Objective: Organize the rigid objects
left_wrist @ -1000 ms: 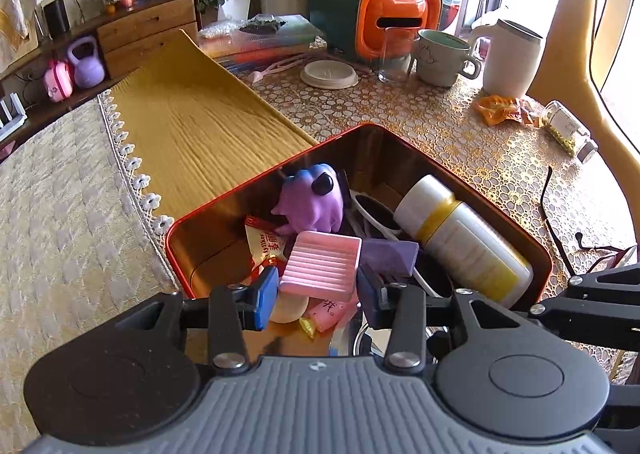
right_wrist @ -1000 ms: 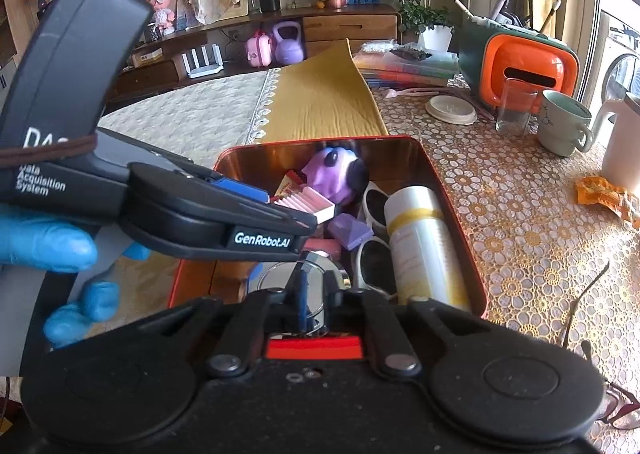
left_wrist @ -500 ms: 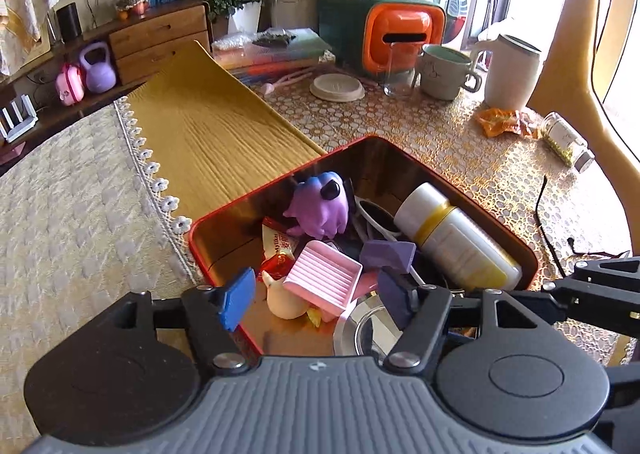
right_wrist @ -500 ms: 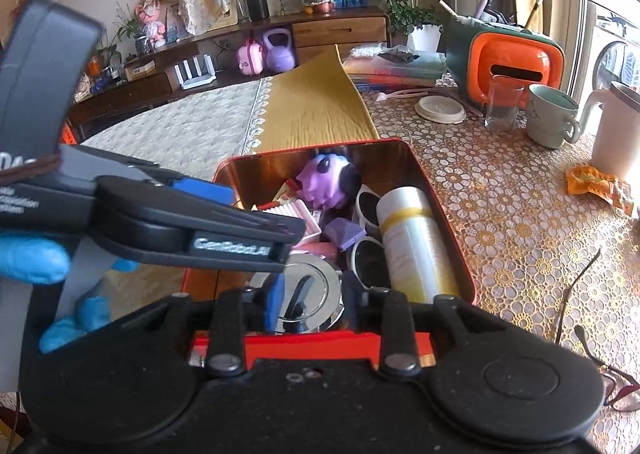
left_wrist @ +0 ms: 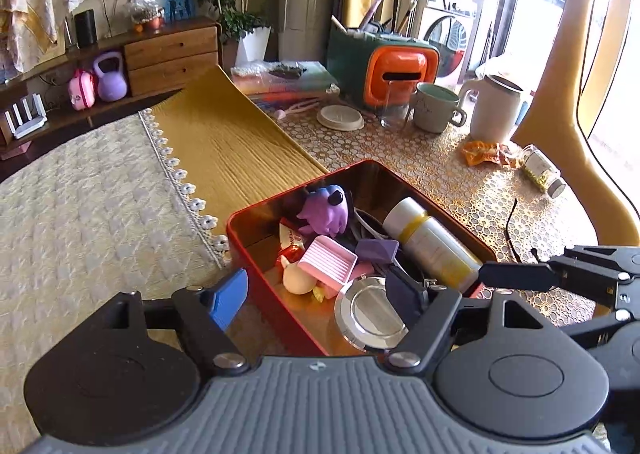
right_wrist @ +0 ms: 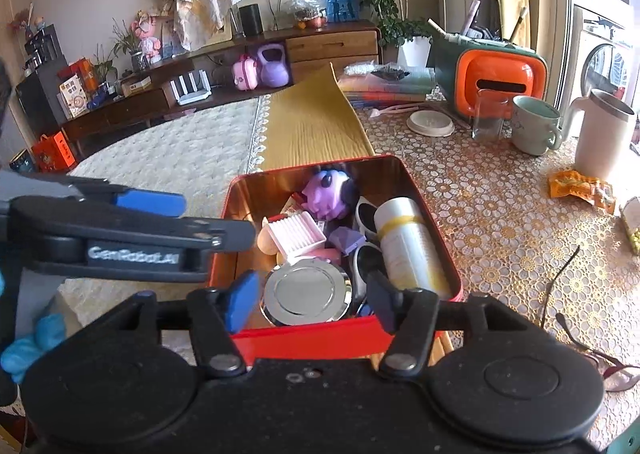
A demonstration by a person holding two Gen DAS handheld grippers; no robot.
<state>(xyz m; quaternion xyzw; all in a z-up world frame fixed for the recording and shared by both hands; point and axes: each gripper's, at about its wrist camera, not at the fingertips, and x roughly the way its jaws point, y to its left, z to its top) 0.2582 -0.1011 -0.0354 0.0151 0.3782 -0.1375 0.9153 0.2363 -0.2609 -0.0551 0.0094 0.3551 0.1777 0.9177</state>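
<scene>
Grippers both spread and empty: left gripper (left_wrist: 316, 296), right gripper (right_wrist: 310, 300) above red tin (right_wrist: 434, 222). Round silver lid (right_wrist: 306, 291), pink tray (right_wrist: 296, 234) lie inside. Placing looks finished; next probably fetch another item

Between the right fingers lies a round lid (right_wrist: 307, 291) of mirror-bright polished metal. Beyond it a ribbed pink tray (right_wrist: 297, 235) looks like matt plastic, and a white bottle (right_wrist: 404, 246) shows a smooth satin sheen. The red tin (right_wrist: 316, 338) is glossy outside, coppery and reflective inside. Lace-patterned cloth (right_wrist: 500, 222) lies right of the fingers.
</scene>
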